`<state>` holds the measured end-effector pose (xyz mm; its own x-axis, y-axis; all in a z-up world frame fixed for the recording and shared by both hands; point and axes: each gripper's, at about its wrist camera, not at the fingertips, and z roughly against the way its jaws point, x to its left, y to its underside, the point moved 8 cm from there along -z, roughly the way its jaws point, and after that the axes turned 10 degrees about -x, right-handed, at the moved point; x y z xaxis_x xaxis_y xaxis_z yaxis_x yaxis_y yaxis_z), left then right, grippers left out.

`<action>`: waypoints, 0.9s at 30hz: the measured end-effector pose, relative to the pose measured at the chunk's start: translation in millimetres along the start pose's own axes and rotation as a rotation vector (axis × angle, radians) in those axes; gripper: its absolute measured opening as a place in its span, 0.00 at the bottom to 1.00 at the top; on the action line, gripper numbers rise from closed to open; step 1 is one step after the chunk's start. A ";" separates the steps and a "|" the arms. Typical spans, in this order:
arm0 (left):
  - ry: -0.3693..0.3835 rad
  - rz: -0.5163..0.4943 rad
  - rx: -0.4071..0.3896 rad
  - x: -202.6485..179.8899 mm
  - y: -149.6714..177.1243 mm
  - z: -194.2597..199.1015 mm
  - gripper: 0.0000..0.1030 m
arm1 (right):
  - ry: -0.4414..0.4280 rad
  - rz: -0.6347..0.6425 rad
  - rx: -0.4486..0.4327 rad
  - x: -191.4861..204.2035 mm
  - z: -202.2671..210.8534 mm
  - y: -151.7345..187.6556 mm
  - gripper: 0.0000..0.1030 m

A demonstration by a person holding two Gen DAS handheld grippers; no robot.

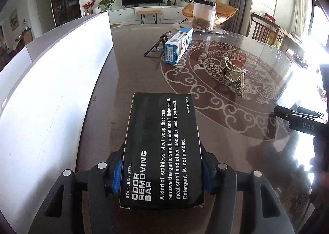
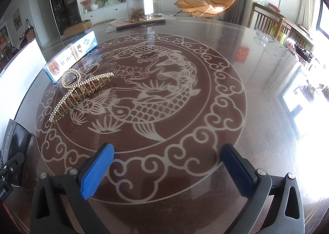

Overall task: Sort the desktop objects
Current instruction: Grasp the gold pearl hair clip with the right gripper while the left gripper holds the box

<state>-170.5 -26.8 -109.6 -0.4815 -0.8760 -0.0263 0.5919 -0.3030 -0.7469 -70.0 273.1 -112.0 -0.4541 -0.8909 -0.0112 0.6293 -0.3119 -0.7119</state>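
Observation:
My left gripper (image 1: 162, 178) is shut on a black box (image 1: 162, 151) printed "Odor Removing Bar", held over the dark round table (image 1: 236, 131) beside a white bin wall (image 1: 51, 94). The box's edge also shows in the right wrist view (image 2: 14, 137). A pearl hair claw (image 1: 234, 73) lies on the table's fish pattern, ahead and right; it shows in the right wrist view (image 2: 80, 92) too. A blue-and-white box (image 1: 178, 48) and brown glasses (image 1: 158, 43) lie farther off. My right gripper (image 2: 168, 170) is open and empty above the table, right of the claw.
A clear jar (image 2: 139, 3) with brown contents stands on a board at the table's far side. Clear glasses (image 2: 269, 42) lie at the far right edge. Wooden chairs (image 2: 267, 20) stand beyond the table. The right gripper's body shows in the left wrist view (image 1: 302, 123).

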 end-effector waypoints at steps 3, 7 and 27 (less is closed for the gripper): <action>0.008 0.010 -0.002 0.3 -0.5 1.4 0.56 | -0.001 -0.009 0.001 -0.4 -1.5 -1.2 1.00; 0.006 0.008 -0.002 -1.0 0.0 1.9 0.56 | -0.147 -0.159 0.035 23.0 0.8 -22.3 0.93; 0.019 0.018 -0.005 0.1 0.1 4.0 0.56 | -0.134 -0.030 0.019 114.6 -27.3 -47.5 0.51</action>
<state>-167.8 -28.4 -107.0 -0.4827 -0.8742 -0.0521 0.5976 -0.2853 -0.7493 -169.1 194.8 -98.6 -0.3852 -0.9169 0.1046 0.6294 -0.3440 -0.6968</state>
